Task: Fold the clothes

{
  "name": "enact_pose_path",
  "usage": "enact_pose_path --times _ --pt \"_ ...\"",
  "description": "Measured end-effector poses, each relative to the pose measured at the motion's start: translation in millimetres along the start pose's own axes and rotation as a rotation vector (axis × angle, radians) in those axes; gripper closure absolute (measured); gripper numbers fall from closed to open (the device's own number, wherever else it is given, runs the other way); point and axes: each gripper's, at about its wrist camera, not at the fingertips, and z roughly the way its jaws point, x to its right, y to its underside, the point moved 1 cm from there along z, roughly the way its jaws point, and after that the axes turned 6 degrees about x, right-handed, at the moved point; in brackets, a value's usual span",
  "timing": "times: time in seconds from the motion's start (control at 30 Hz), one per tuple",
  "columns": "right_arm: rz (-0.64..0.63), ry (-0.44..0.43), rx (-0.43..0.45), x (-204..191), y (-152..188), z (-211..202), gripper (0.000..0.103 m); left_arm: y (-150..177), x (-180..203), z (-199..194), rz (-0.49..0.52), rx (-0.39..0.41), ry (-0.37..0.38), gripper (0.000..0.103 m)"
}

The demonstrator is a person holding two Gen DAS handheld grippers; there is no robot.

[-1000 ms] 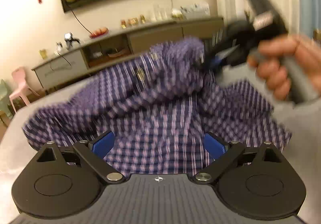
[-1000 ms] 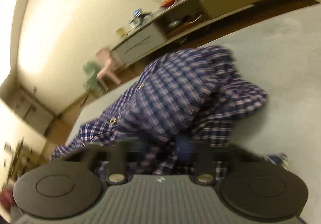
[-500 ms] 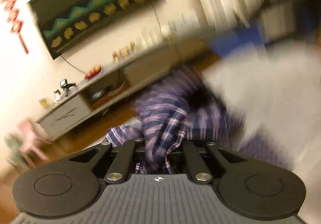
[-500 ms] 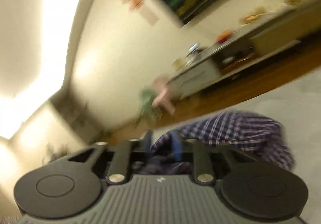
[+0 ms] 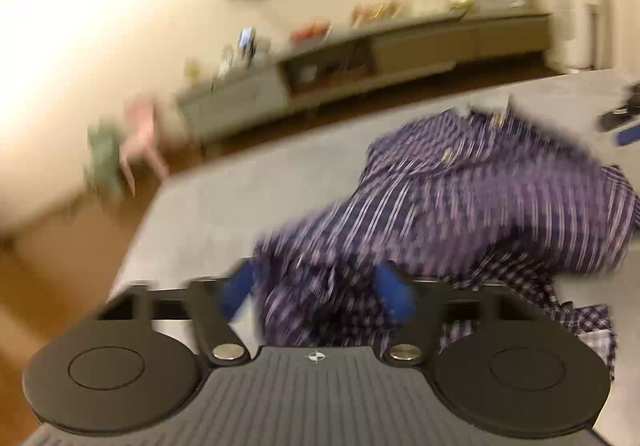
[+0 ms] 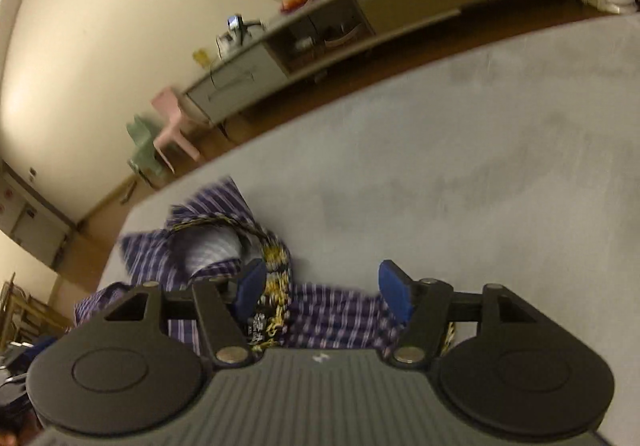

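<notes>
Starting at the left, our left gripper (image 5: pixel 316 290) has its blue pads spread apart, with a bunched fold of the plaid shirt (image 5: pixel 480 206) lying between them; the blur keeps us from telling whether either pad touches the cloth, but nothing is pinched. The shirt sits crumpled in a heap on the grey mat (image 5: pixel 248 190), rising to the right of that gripper. Further right, our right gripper (image 6: pixel 324 290) also stands with its pads wide apart, hovering over a flatter edge of the shirt (image 6: pixel 332 314) near the mat's (image 6: pixel 460 166) left corner.

We judge the fabric light, soft and limp: it will sag and slide out of shape when lifted, so it wants a pinch on a firm edge, such as the collar or a shoulder seam, with both tools holding it taut.

The left wrist view shows the bulk of the heap and what look like buttons on the placket, which the right wrist view misses. The right wrist view instead shows the inside of the collar with a dark, yellow-lettered label strip (image 6: pixel 272 302), and a wide bare stretch of mat beyond, hidden from the left.
</notes>
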Motion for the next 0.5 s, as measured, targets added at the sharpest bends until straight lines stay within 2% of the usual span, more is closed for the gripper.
enact_pose_path --times 0.1,0.17,0.23,0.3,0.4,0.47,0.5 --pt "-0.007 -0.022 -0.019 -1 1 7 0.038 -8 31 -25 0.186 0.141 0.04 0.013" --pt "-0.02 -0.057 -0.04 -3 2 10 0.037 -10 55 -33 0.322 0.206 0.109 0.008" --pt "-0.033 -0.098 -0.066 -6 7 9 0.035 0 84 -29 0.489 0.241 0.171 0.007" --pt "-0.047 -0.105 -0.076 -15 10 9 0.035 24 114 -16 0.659 0.236 0.206 0.007" --pt "-0.06 -0.11 -0.096 -19 9 15 0.034 54 151 18 0.885 0.261 0.195 0.007" --pt "-0.043 -0.107 -0.102 -15 7 19 0.034 63 167 41 0.991 0.294 0.185 0.02" --pt "-0.029 -0.106 -0.104 -14 6 21 0.034 60 171 49 1.019 0.291 0.203 0.055"
